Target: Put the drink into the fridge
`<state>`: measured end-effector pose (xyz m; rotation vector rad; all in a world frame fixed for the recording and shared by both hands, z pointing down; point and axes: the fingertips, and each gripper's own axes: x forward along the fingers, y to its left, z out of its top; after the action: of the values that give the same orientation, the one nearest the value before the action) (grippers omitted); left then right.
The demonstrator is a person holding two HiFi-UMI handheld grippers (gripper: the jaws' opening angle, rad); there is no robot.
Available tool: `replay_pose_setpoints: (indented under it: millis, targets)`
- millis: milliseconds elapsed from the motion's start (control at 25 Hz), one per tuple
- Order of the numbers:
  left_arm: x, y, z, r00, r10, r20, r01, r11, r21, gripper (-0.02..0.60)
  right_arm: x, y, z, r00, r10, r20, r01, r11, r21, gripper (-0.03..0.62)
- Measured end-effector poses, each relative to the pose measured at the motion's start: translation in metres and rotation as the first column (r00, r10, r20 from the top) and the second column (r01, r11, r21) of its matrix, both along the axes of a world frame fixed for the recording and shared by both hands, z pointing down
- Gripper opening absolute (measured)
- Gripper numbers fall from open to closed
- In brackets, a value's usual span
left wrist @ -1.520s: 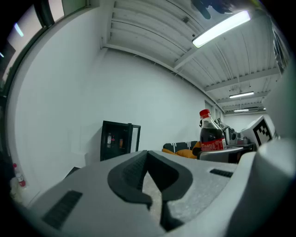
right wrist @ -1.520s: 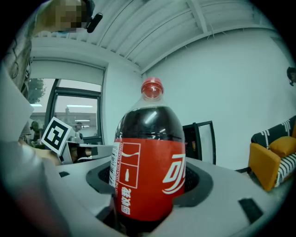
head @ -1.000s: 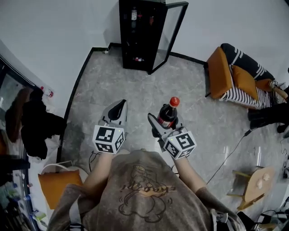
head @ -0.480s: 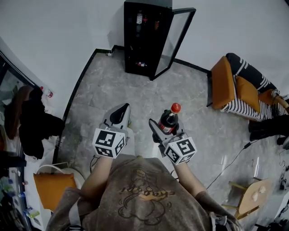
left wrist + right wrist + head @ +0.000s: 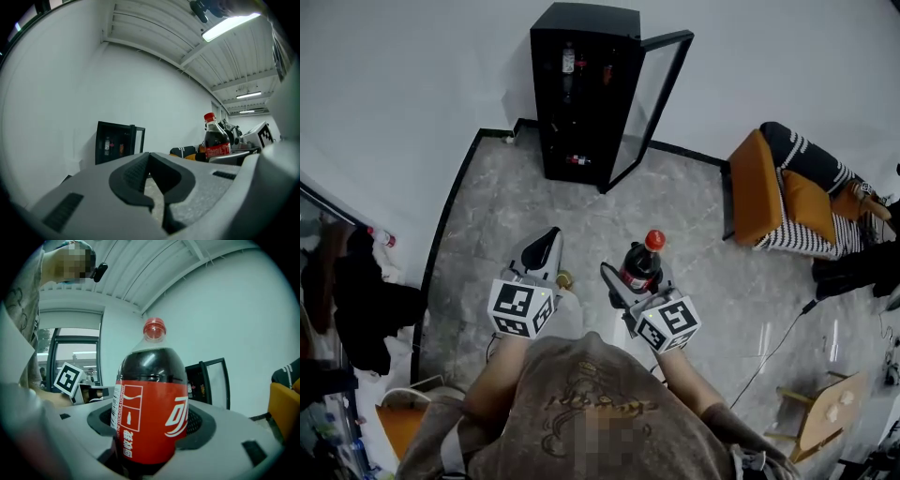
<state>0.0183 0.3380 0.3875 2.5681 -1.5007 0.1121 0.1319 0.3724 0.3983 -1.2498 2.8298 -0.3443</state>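
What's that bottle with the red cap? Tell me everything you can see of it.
The bottle looks like clear plastic and holds a dark, cola-like drink. It has a red screw cap and a red label with white print. It stands upright, its lower body clamped between the jaws of the right gripper, off the floor. Nothing else touches it.

My red-capped cola bottle [image 5: 638, 266] stands upright, clamped in my right gripper [image 5: 634, 278]; the black fridge [image 5: 581, 94] ahead stands open.

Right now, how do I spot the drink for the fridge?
Find the black fridge, door open, at the white wall. The person facing it holds two grippers; the right gripper grips the bottle. It has dark cola, a red cap and red label, while the left gripper is empty.
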Motion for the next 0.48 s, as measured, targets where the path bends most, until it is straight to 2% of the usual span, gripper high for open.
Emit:
replay_pose_setpoints:
  millis: [480]
  targets:
    - [-0.035,-0.164,-0.002,0.997,0.074,0.026,-0.073,0.997,-0.034,0.006,-0.038,-0.16,-0.017,0.999,0.023,0.043,-0.023,1.0,-0.004,0.319]
